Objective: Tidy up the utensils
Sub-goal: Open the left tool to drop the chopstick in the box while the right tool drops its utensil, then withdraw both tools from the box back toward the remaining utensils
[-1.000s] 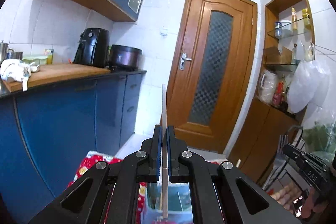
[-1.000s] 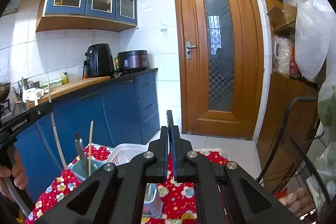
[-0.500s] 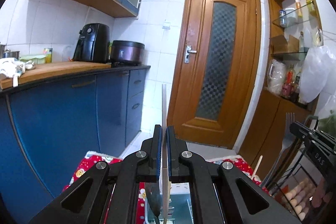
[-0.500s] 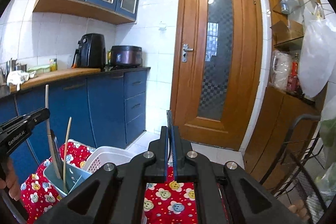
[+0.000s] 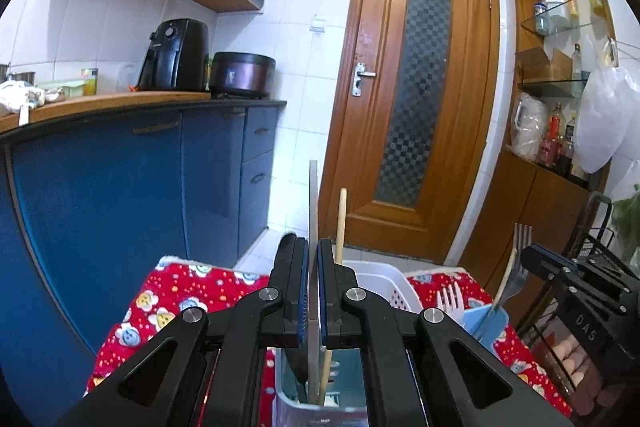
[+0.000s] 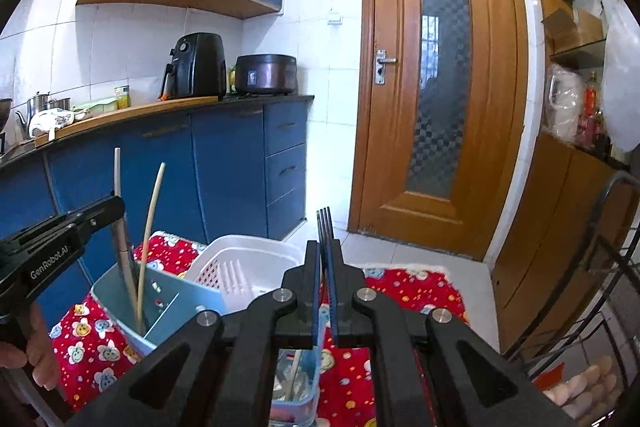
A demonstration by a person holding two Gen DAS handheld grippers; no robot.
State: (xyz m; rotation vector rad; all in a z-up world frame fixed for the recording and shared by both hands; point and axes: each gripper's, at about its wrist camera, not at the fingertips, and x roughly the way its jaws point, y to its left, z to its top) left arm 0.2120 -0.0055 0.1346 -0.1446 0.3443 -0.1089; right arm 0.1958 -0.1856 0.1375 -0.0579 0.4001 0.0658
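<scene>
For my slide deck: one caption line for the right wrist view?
Right gripper clamps a fork tines-up above the blue utensil caddy; left gripper holds a metal utensil there.

Red cloth with cartoon faces and dots; pale blue caddy; white basket; blue cabinets; brown door.

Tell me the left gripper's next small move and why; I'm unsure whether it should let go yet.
Probably lower a little further, then open. The left gripper is shut on the flat utensil, whose lower end already sits inside the blue holder beside the wooden stick. How far it is from the bottom can't be seen, so ease down before release.
</scene>
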